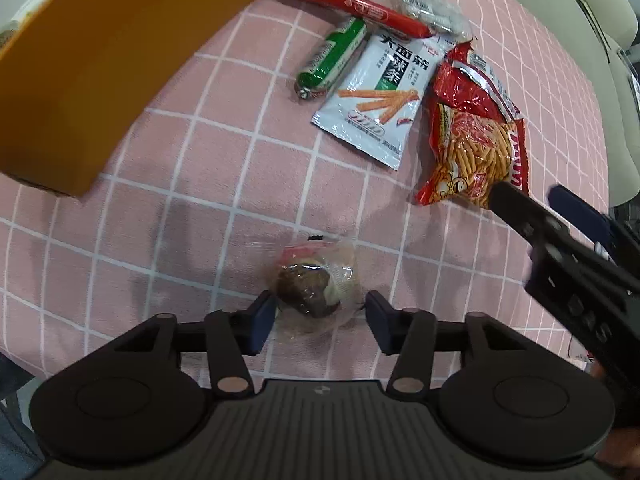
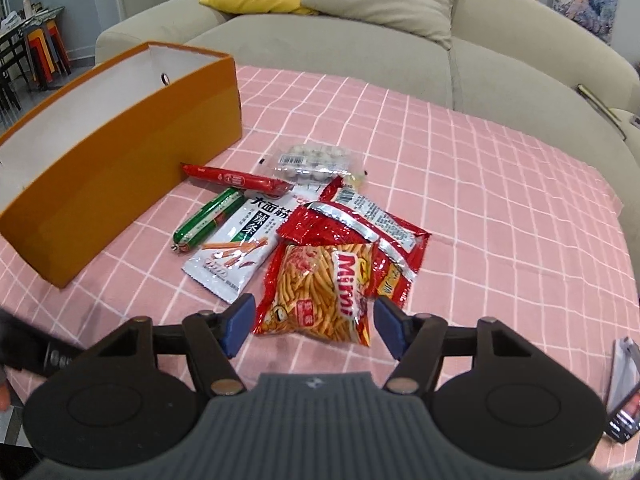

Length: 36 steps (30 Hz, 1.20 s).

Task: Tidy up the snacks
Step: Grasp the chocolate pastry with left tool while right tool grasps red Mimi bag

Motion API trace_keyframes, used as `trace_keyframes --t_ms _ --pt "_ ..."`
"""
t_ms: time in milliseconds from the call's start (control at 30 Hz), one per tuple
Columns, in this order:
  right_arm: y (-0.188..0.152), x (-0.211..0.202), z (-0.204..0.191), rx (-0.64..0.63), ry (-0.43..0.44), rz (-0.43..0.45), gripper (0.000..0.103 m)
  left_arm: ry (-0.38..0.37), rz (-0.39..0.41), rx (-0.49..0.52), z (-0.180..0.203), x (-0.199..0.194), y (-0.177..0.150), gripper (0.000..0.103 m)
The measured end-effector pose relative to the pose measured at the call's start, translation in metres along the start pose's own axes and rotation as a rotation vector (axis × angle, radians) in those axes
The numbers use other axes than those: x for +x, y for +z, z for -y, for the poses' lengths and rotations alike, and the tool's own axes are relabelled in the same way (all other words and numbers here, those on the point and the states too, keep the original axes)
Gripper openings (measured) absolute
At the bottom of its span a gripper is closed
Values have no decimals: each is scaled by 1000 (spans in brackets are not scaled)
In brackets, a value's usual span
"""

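My left gripper [image 1: 320, 322] is open, its blue pads on either side of a clear-wrapped brown and white snack [image 1: 314, 286] lying on the pink checked cloth. My right gripper [image 2: 314, 326] is open, its pads flanking the near end of a red Mimi stick-snack bag [image 2: 320, 294]; this bag also shows in the left wrist view [image 1: 476, 152], with the right gripper [image 1: 528, 204] beside it. Further back lie a white spicy-strip packet [image 2: 236, 248], a green sausage [image 2: 208, 218], a red sausage [image 2: 236, 179], a second red packet [image 2: 360, 220] and a clear pack of white balls [image 2: 314, 162].
An open orange box [image 2: 120, 152] with a white inside stands at the left of the snacks; its wall fills the upper left of the left wrist view [image 1: 92, 64]. A beige sofa [image 2: 400, 40] lies behind the table. A phone [image 2: 624, 396] lies at the right edge.
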State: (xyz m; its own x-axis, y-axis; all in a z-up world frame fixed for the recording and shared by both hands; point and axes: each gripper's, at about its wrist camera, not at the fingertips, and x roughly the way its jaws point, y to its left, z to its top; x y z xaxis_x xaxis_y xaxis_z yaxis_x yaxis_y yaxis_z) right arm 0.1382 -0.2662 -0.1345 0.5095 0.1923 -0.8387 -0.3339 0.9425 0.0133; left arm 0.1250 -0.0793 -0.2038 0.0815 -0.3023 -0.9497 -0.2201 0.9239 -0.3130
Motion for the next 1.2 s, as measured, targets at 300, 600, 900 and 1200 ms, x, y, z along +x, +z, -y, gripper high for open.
trace_keyframes --t_ms 300,600,900,1200 --pt "10 38 2 21 -20 -68 71 15 3 41 -1 -3 5 52" --pt "12 61 3 50 -27 -123 65 31 -6 84 2 -2 9 51" --pt "12 61 -1 20 -23 -124 49 30 -4 83 0 3 9 45" --pt "7 42 -10 -7 -10 -122 46 30 45 71 -5 -10 1 44"
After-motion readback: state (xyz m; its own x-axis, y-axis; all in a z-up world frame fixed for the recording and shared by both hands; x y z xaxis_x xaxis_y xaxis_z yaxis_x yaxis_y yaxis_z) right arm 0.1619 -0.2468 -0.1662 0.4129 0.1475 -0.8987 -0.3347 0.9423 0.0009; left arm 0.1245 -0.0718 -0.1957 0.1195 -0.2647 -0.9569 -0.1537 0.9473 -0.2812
